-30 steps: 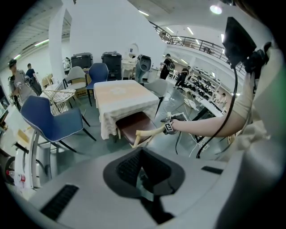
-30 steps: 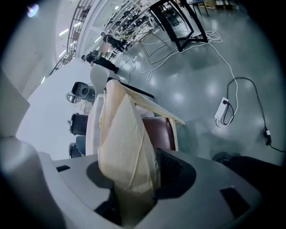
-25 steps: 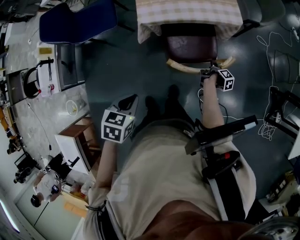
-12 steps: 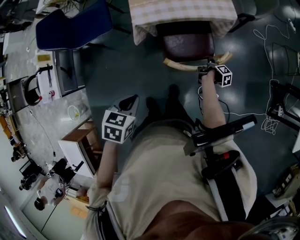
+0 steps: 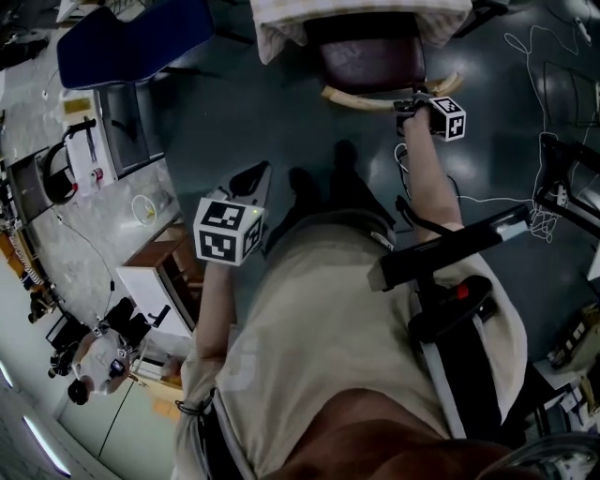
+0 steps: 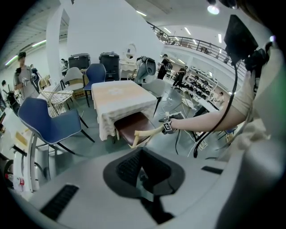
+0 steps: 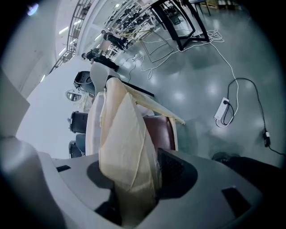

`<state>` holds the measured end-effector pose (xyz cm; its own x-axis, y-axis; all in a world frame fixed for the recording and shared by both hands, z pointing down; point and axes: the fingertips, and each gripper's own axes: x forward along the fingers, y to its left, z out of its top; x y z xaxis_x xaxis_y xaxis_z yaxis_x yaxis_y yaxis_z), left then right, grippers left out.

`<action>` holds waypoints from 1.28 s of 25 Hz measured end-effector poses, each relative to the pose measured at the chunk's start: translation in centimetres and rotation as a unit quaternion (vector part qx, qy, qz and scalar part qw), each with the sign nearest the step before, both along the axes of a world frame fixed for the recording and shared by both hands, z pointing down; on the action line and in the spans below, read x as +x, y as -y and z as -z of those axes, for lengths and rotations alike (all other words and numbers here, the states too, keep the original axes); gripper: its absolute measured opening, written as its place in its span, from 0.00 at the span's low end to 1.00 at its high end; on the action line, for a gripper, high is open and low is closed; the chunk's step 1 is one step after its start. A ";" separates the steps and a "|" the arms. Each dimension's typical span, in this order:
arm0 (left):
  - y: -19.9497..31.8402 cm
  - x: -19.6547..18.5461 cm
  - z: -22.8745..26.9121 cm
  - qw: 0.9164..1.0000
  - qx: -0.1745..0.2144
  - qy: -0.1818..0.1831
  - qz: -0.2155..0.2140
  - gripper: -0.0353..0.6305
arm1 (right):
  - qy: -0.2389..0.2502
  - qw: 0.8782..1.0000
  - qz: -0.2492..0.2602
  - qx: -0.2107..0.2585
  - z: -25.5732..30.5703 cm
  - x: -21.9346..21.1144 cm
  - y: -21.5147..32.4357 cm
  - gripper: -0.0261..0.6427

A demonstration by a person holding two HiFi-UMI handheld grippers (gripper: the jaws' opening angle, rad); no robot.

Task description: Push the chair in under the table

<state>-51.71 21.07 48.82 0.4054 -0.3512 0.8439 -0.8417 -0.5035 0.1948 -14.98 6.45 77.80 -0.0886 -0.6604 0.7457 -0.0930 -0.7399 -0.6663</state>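
The chair has a dark red seat and a curved pale wooden backrest. Its seat reaches partly under the table, which wears a checked cloth. My right gripper is at the backrest's right end, arm stretched out. In the right gripper view the pale backrest fills the space between the jaws, and the right gripper is shut on it. My left gripper hangs by my left side, away from the chair. The left gripper is shut with nothing in it, facing table and chair.
A blue chair stands left of the table. A wooden cabinet is at my left. Cables and a power strip lie on the grey floor to the right, by a black frame. People stand in the background.
The head view has shifted, so table, chair and right gripper sit higher in the frame. The right gripper keeps its hold on the backrest. The left gripper has stayed put.
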 end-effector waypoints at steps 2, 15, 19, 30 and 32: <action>-0.3 -0.1 0.0 1.000 0.002 -0.002 0.004 0.06 | 0.010 1.000 0.014 0.009 0.3 -0.6 0.3 0.35; -1.1 -1.2 0.1 0.999 0.029 -0.026 0.020 0.06 | -0.007 0.999 0.040 -0.018 2.4 1.3 0.0 0.47; -0.9 -2.5 0.3 0.997 0.050 -0.046 0.025 0.06 | -0.026 0.998 0.054 -0.006 4.8 1.7 -1.2 0.47; -1.2 -9.8 4.1 0.968 0.109 -0.188 0.124 0.06 | -0.156 0.960 0.215 0.092 15.5 -2.8 -3.2 0.06; -1.3 -11.6 5.0 0.961 0.115 -0.209 0.139 0.06 | -0.181 0.937 0.270 0.129 18.3 -6.4 -2.6 0.06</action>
<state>-63.35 22.34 43.86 0.5555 -0.6528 0.5151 -0.8226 -0.3409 0.4551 -21.38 9.10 59.48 -0.2333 -0.7542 0.6138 -0.6617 -0.3395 -0.6686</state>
